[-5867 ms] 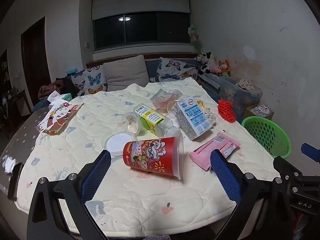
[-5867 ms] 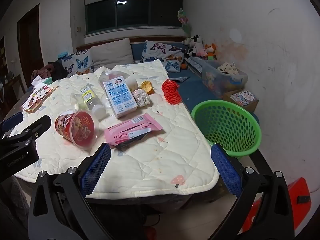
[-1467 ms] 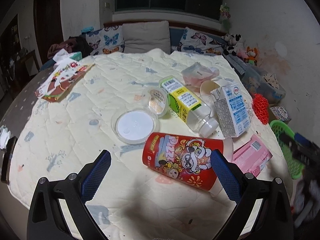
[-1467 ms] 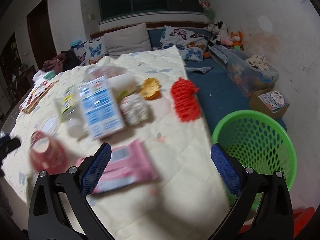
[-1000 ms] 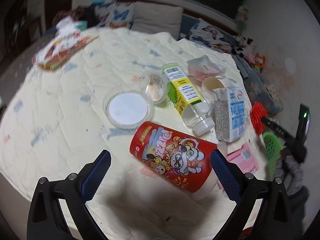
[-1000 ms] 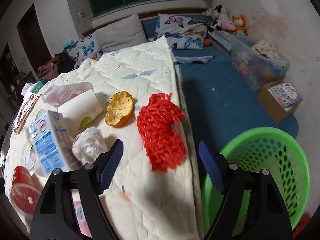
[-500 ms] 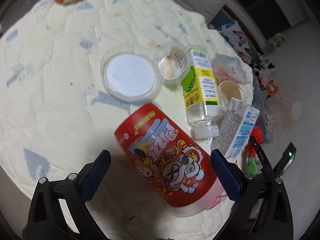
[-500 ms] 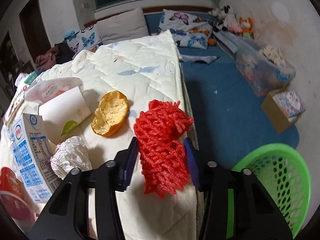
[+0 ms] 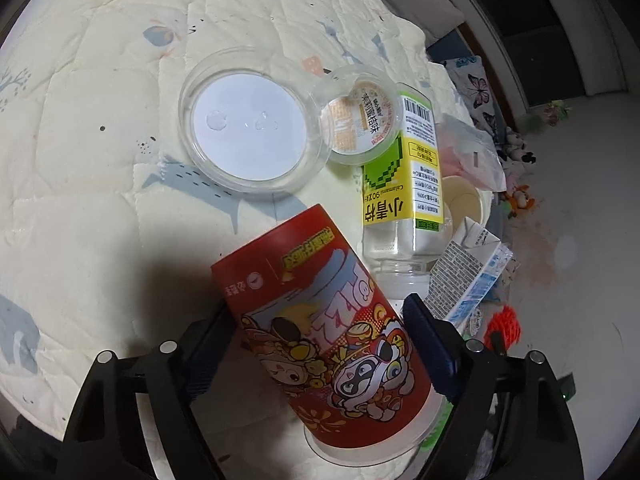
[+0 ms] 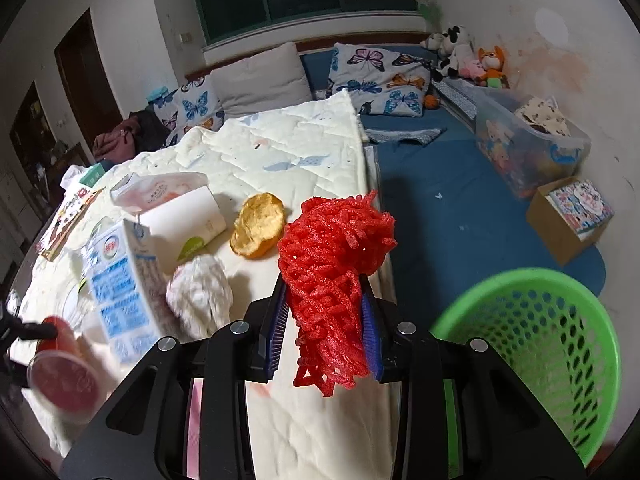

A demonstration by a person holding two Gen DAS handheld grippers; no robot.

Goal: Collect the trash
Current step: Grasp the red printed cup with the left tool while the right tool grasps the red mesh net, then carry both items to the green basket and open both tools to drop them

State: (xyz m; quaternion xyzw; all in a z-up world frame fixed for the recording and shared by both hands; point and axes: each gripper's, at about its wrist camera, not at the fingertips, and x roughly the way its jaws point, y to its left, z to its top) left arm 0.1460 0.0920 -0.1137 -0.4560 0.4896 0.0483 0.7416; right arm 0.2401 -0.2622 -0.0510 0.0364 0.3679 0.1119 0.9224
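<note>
The right tool is clenched on a red foam net, which is pinched between its blue pads and bulges above them, over the right edge of the quilt-covered table. A green basket is seen just to the right, lower down. An orange peel, a crumpled tissue and a milk carton lie to the left on the quilt.

The left tool is closed around a red cup, gripped across its body and tilted. Beyond it, a clear lid, a small sauce tub and a yellow-labelled bottle are lying on the quilt.
</note>
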